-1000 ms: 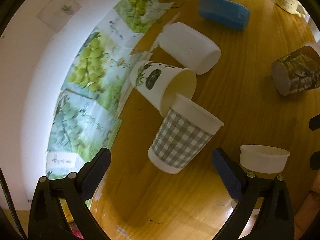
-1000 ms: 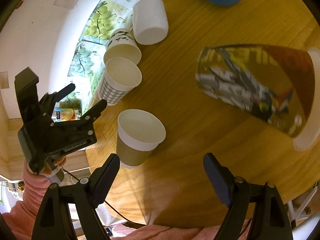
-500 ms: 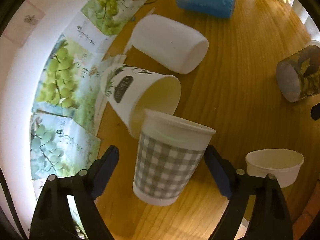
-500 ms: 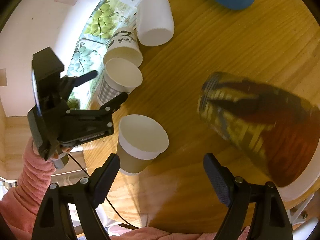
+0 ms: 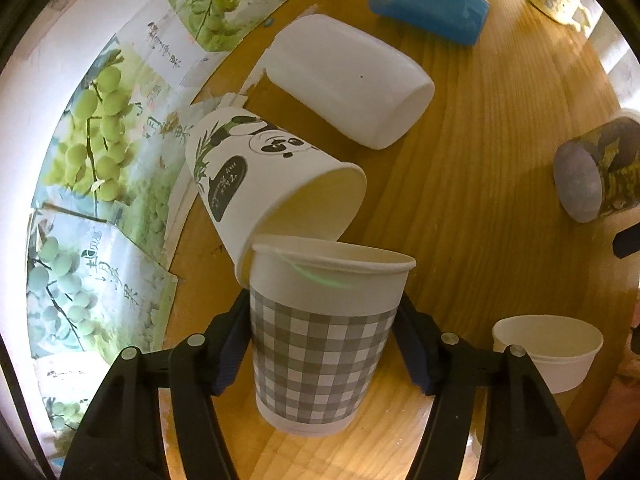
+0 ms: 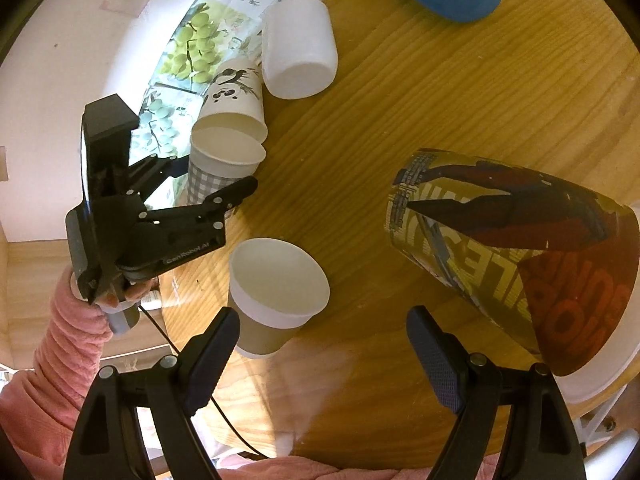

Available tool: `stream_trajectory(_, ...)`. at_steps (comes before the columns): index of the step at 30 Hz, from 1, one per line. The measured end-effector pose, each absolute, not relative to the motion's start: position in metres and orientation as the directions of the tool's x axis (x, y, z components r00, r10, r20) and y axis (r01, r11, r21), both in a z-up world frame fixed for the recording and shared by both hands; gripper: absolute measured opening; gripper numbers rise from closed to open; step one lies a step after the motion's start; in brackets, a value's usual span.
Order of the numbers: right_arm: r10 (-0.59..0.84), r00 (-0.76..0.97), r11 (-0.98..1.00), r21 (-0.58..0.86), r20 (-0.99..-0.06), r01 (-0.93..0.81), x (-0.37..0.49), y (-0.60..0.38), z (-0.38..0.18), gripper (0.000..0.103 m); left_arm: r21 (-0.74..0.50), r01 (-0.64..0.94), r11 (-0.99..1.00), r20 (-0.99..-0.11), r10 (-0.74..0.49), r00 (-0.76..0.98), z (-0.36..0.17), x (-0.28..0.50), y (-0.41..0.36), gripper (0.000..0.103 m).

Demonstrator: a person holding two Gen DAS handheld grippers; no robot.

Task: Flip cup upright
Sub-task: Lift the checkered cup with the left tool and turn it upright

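A grey checked paper cup (image 5: pixel 320 336) stands upright on the wooden table (image 5: pixel 500 184), between the fingers of my left gripper (image 5: pixel 324 344), which press its sides. It also shows in the right wrist view (image 6: pixel 218 168). A panda cup (image 5: pixel 272 176) lies on its side just behind it. A colourful printed cup (image 6: pixel 508 256) lies on its side ahead of my right gripper (image 6: pixel 324 352), which is open and empty, near the table's front edge. That printed cup shows at the right of the left wrist view (image 5: pixel 596 172).
A white cup (image 5: pixel 352 80) and a blue cup (image 5: pixel 428 0) lie on their sides further back. A brown-banded cup (image 6: pixel 272 300) stands upright near my right gripper's left finger. Grape-print papers (image 5: pixel 100 140) cover the table's left edge by the wall.
My left gripper moved forward around the checked cup and closed on its sides. My right gripper drifted slightly, and the printed cup shifted in its view.
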State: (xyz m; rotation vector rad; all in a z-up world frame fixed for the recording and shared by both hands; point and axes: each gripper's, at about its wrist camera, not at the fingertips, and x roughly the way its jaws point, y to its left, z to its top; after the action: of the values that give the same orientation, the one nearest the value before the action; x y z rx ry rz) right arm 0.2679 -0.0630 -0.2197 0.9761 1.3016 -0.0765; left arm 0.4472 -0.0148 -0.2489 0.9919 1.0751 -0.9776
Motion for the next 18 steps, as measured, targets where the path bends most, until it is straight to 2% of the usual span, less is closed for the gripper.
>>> stream_trajectory(18, 0.414, 0.289, 0.637, 0.501, -0.863, 0.585, 0.255, -0.075, -0.217, 0.086, 0.015, 0.912, 0.409, -0.979, -0.180, 0.097, -0.223, 0.464, 0.020, 0.067)
